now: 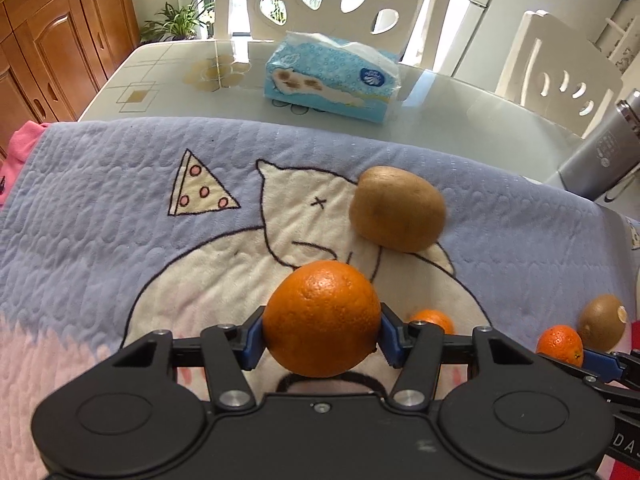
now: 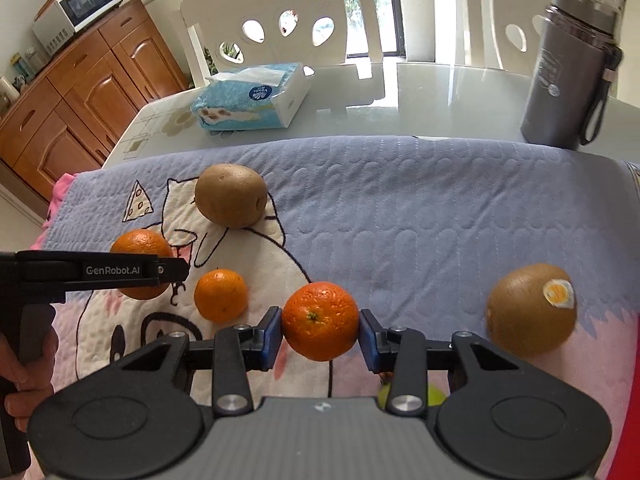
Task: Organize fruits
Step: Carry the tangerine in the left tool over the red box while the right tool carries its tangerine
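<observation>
The left gripper (image 1: 322, 338) is clamping a big orange (image 1: 322, 320) between its blue pads (image 1: 250, 340), one pad pressing each side, and the fruit is hanging clear above the blanket (image 1: 120, 208). The right gripper (image 2: 320, 334) is doing the same with a smaller orange (image 2: 320, 322), its pads (image 2: 270, 332) squeezing it from left and right, stem end facing the camera.

A third orange (image 2: 221, 295) is sitting loose on the blanket between the two grippers, just beside the right gripper's catch. A kiwi (image 2: 231, 195) is lying farther back on the cat drawing, well apart from the oranges. A stickered kiwi (image 2: 531, 308) is lying off to the right of the right gripper, near the blanket's pink edge.

From the right wrist view, the left gripper is reaching in from the left, its black finger crossing in front of the big orange, and a hand (image 2: 28, 376) is wrapping its grip.

The blanket is covering the near part of a glass table (image 2: 420, 96). Beyond its edge, a tissue pack (image 2: 252, 98) is lying on the bare glass, and a grey flask (image 2: 568, 68) is standing upright at the right. Two white chairs (image 2: 280, 28) are standing behind the table, with a wooden cabinet (image 2: 80, 92) and a microwave (image 2: 80, 4) to the left.
</observation>
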Demonstrator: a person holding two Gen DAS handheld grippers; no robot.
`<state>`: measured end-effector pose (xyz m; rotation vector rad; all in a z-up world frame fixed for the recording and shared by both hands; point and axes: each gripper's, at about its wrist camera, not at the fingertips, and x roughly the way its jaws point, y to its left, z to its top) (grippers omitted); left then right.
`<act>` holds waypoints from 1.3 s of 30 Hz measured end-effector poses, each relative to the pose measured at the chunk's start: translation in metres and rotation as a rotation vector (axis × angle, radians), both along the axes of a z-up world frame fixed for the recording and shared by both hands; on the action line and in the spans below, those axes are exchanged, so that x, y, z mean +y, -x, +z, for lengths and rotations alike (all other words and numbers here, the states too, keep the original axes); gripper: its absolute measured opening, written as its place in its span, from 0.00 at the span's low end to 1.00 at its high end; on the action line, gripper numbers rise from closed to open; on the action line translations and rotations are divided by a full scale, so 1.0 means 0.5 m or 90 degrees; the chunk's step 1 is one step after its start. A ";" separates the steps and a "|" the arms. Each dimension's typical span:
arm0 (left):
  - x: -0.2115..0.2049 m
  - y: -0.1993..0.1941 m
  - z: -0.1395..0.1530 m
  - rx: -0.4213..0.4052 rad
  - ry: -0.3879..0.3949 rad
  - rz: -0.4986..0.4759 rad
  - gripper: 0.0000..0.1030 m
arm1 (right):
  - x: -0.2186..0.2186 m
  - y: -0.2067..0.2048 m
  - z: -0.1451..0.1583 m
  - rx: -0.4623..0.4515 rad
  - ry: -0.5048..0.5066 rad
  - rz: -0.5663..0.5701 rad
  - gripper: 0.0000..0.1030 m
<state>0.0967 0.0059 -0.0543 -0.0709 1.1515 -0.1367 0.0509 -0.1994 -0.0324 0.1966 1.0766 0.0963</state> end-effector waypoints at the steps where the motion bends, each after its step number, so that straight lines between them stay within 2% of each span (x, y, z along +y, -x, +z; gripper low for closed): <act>1: -0.004 0.005 0.006 -0.002 0.001 0.000 0.64 | -0.004 0.007 0.004 -0.002 -0.001 -0.004 0.41; 11: -0.067 0.065 0.071 -0.019 0.040 -0.030 0.64 | -0.075 0.094 0.048 -0.036 -0.016 -0.059 0.41; 17: -0.144 0.101 0.108 -0.033 0.058 -0.080 0.63 | -0.144 0.154 0.073 -0.059 -0.029 -0.114 0.41; 23: -0.243 0.138 0.138 -0.042 0.070 -0.140 0.63 | -0.230 0.229 0.102 -0.082 -0.035 -0.180 0.41; 30: -0.365 0.165 0.173 -0.012 0.142 -0.208 0.63 | -0.360 0.330 0.132 -0.117 -0.041 -0.286 0.41; 39: -0.598 0.201 0.194 -0.029 0.130 -0.362 0.63 | -0.512 0.447 0.106 -0.114 -0.031 -0.419 0.41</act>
